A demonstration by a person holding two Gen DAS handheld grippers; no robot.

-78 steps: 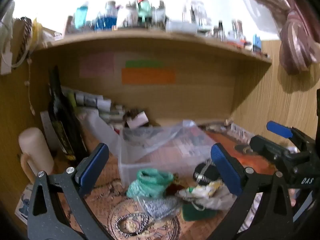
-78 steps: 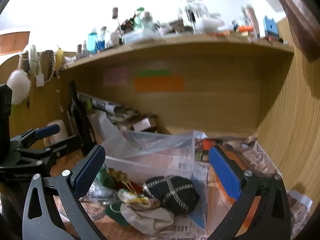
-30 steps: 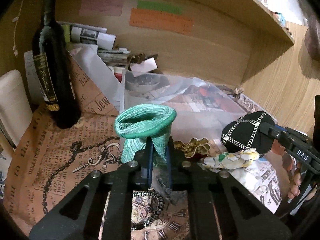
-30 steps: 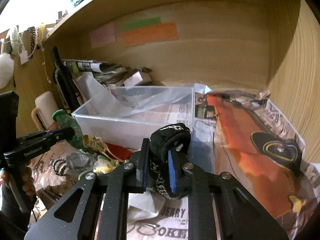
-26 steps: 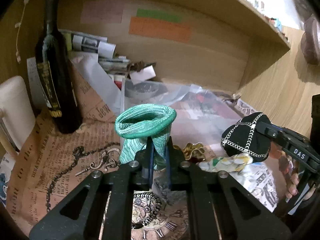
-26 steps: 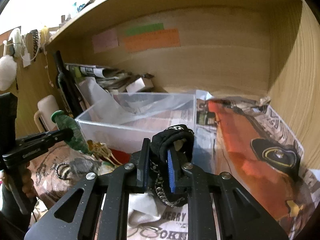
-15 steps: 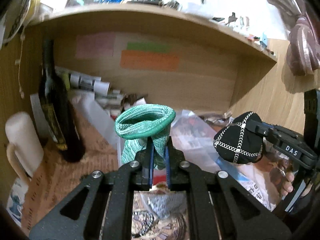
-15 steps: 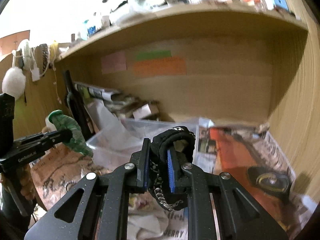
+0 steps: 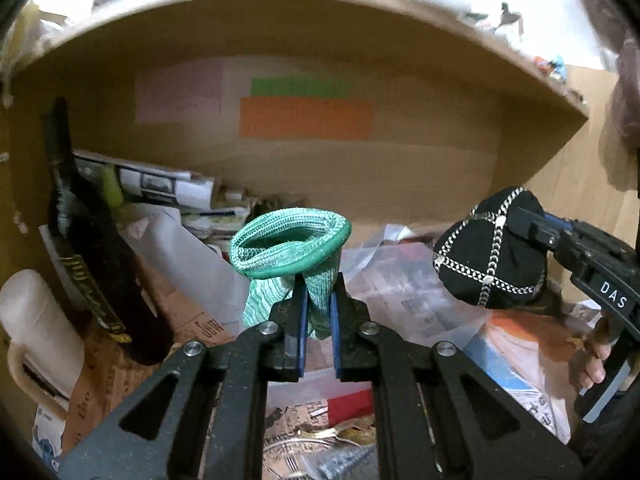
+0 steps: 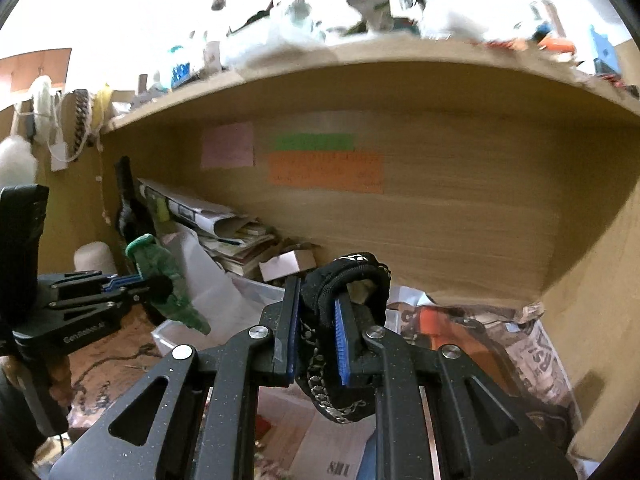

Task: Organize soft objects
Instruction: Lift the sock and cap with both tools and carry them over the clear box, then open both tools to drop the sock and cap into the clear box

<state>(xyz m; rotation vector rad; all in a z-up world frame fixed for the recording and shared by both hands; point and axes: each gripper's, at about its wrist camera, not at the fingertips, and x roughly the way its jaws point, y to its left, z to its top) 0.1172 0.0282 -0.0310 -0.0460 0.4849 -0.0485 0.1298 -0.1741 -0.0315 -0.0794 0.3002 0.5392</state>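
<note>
A dark bottle [image 9: 92, 272] stands at the left. The left gripper [image 9: 317, 316] pinches a green knit sock [image 9: 288, 252] up in the air. The right gripper [image 10: 316, 320] — marked "DAS" — squeezes a black pouch [image 9: 490, 248] with silver chains, also held up above the newspaper [image 9: 404, 300].

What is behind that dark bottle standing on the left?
Behind the dark bottle lie rolled newspapers against the wooden back wall. Whatever sits directly behind its body is covered by it.
</note>
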